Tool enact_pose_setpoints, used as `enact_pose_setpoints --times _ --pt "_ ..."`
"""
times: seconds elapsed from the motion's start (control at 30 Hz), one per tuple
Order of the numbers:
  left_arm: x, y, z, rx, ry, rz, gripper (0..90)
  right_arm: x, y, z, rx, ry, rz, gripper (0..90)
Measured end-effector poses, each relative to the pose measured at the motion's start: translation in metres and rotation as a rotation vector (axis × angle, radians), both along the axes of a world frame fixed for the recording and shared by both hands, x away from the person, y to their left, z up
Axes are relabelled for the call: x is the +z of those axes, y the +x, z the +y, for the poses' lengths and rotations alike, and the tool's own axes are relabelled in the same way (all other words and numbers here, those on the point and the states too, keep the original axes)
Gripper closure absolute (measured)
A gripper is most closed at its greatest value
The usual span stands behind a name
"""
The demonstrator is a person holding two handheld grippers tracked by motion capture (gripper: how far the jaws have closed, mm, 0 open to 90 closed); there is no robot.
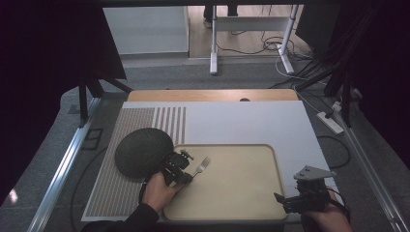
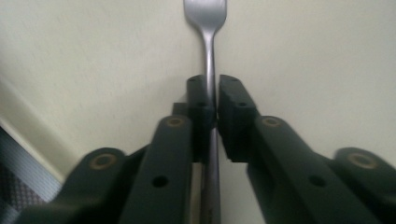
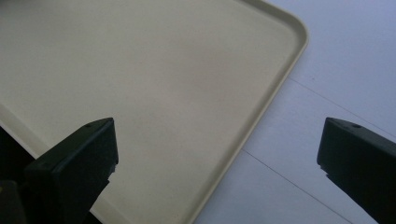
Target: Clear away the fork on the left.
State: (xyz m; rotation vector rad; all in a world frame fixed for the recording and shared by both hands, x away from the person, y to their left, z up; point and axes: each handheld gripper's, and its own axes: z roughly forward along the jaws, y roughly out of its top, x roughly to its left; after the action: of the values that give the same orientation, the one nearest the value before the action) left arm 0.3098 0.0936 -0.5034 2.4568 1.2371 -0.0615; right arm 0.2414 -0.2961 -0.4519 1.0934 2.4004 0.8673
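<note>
A metal fork [image 1: 201, 166] lies over the left part of the cream tray [image 1: 241, 193], tines pointing away from the person. My left gripper [image 1: 183, 170] is shut on the fork's handle [image 2: 209, 70]; in the left gripper view both jaws press against the handle and the tines rise above them. My right gripper [image 1: 285, 200] hangs over the tray's near right corner, wide open with nothing between its fingers [image 3: 81, 154]. The right gripper view looks down on the tray's rim [image 3: 275, 88] and the white mat beside it.
A dark round plate [image 1: 142, 151] lies left of the tray, partly on a striped mat [image 1: 125, 159]. A white mat [image 1: 251, 123] covers the table behind the tray. Cables and a power strip [image 1: 331, 121] run along the floor to the right.
</note>
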Motion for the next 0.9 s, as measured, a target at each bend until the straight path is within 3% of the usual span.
enact_pose_setpoints --times 0.1,0.17,0.27,0.43,0.9 --pt "0.009 -0.001 -0.002 -0.007 -0.003 -0.077 79.5 0.0 0.0 0.0 0.001 -0.002 -0.001 0.0" --pt "0.014 -0.003 -0.006 -0.039 -0.011 -0.118 82.6 0.0 0.0 0.0 0.001 -0.003 -0.001 0.0" --pt "0.011 -0.002 -0.016 -0.087 -0.026 -0.094 88.7 0.0 0.0 0.0 0.002 -0.005 0.002 0.0" --pt "-0.002 0.001 -0.026 -0.112 0.024 -0.07 88.8 0.0 0.0 0.0 0.002 -0.004 -0.001 0.0" --pt "-0.003 0.016 0.013 0.023 0.031 -0.049 88.7 0.0 0.0 0.001 0.008 -0.006 0.001 0.0"
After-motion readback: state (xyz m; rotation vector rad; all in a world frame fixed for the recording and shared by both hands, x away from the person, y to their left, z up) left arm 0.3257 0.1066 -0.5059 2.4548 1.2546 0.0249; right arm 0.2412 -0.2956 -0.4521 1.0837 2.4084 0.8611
